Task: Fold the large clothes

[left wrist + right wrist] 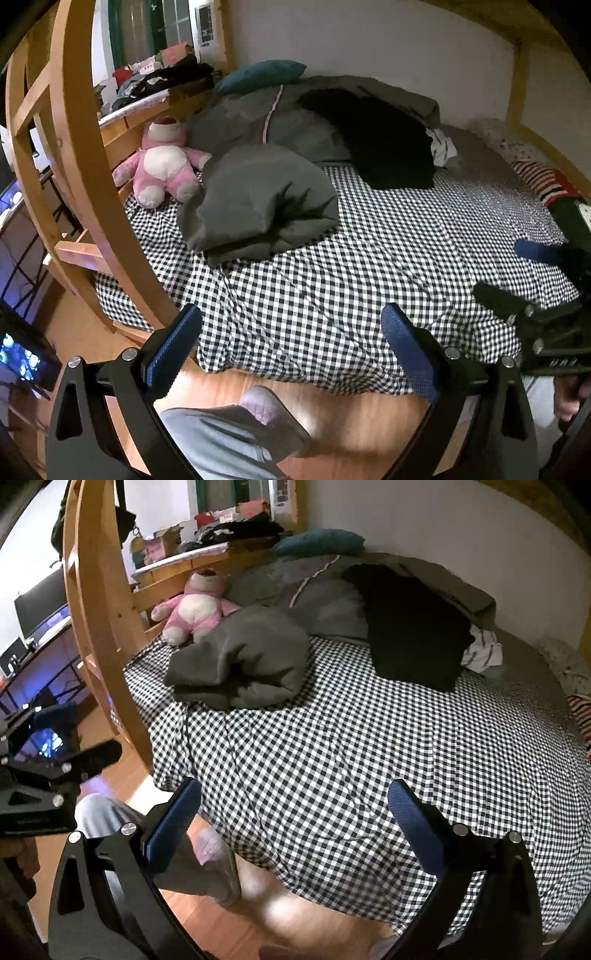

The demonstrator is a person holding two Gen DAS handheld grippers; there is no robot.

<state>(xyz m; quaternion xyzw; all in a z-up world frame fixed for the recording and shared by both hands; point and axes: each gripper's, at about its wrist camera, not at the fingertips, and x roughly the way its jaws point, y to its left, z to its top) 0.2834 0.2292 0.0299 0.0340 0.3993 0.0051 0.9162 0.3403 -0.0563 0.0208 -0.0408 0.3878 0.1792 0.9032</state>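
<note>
the grey garment (258, 199) is a soft lump, already folded over on itself, lying on the checked sheet (369, 266) near the head of the bed. a black garment (388, 144) lies flat further back, partly on the grey blanket (258, 118); it may be the next big thing to fold. a pink plush bear (162, 162) sits just beside the grey lump, by the wooden frame (74, 147).

the left gripper (291, 350) hangs over the near edge of the bed, its fingers wide apart and holding nothing. the right gripper (295, 827) is the same, spread wide and empty. both are well apart from the clothes, so i think the person is between folds, standing back with a slipper (269, 410) on the floor.
</note>
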